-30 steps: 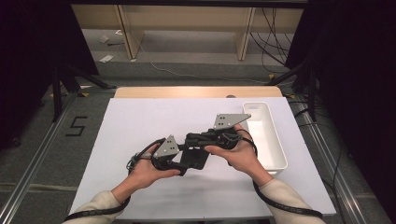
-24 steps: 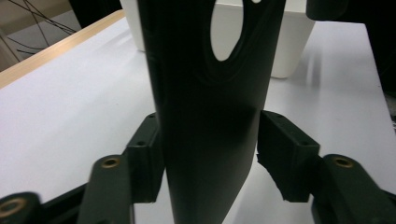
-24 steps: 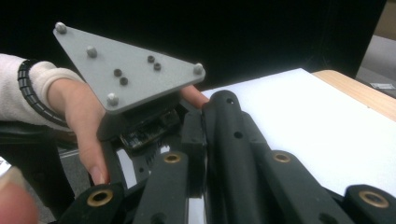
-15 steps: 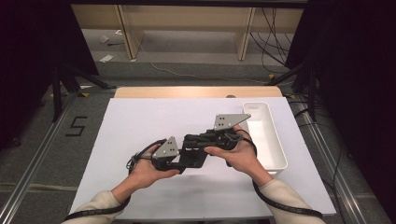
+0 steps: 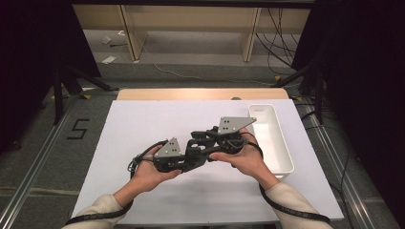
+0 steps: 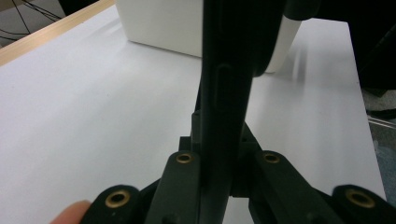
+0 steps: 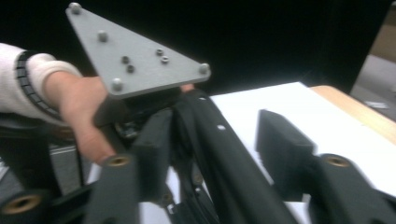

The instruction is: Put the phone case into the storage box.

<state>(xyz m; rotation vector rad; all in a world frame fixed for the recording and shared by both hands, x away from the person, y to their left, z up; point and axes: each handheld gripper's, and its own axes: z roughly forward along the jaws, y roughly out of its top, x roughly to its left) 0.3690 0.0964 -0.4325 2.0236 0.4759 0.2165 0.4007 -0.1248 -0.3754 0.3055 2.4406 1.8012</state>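
Over the middle of the white table (image 5: 143, 124), a person's hands hold the two black grippers nose to nose. My left gripper (image 5: 204, 151) points right with its jaws pressed together into one black bar (image 6: 224, 93). My right gripper (image 5: 196, 142) points left and stands open. In the right gripper view its two fingers (image 7: 280, 144) sit either side of the left gripper's shut jaws (image 7: 219, 154). Behind them are the left gripper's grey three-cornered plate (image 7: 135, 56) and the left hand (image 7: 74, 102). Nothing else is held.
A long white bin (image 5: 270, 138) lies along the table's right side, just right of the right hand, and looms close ahead in the left gripper view (image 6: 163, 23). A wooden strip (image 5: 200, 93) edges the table's far side. Cables trail from both grippers.
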